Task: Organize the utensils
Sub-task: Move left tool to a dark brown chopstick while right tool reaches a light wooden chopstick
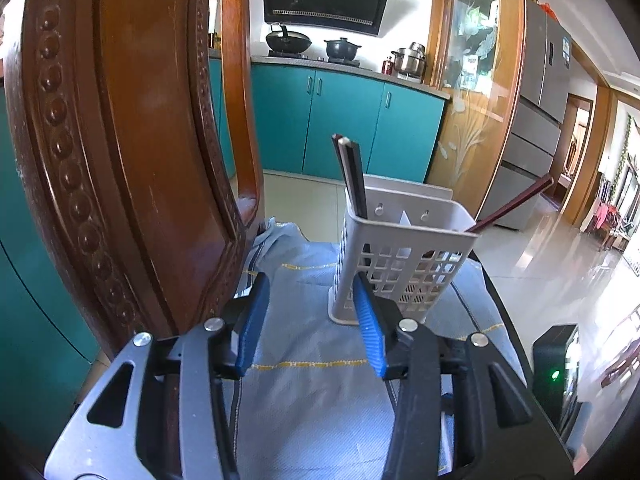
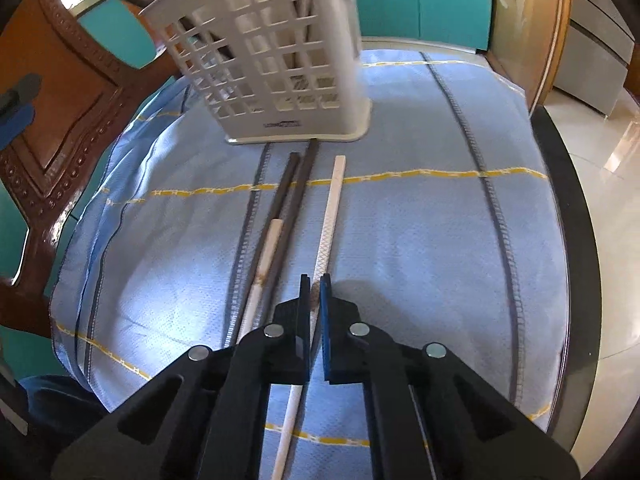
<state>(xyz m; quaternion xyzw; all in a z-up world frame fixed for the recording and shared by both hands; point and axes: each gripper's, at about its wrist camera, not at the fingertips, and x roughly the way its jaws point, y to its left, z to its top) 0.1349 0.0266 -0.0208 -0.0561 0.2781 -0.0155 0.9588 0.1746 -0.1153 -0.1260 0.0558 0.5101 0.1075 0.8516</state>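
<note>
Bare blue cloth [image 2: 420, 240] open to the right of the white chopstick [image 2: 330, 216], dark chopsticks [image 2: 292, 192] lying just left of it, white utensil basket [image 2: 272, 60] blocking the far end, carved wooden chair [image 1: 132, 140] crowding the left side, open cloth between chair and basket.

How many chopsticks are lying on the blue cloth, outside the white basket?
4: two dark brown chopsticks side by side, a cream chopstick at their left, a long white chopstick between the right gripper's fingers. The gripper may hide more.
</note>
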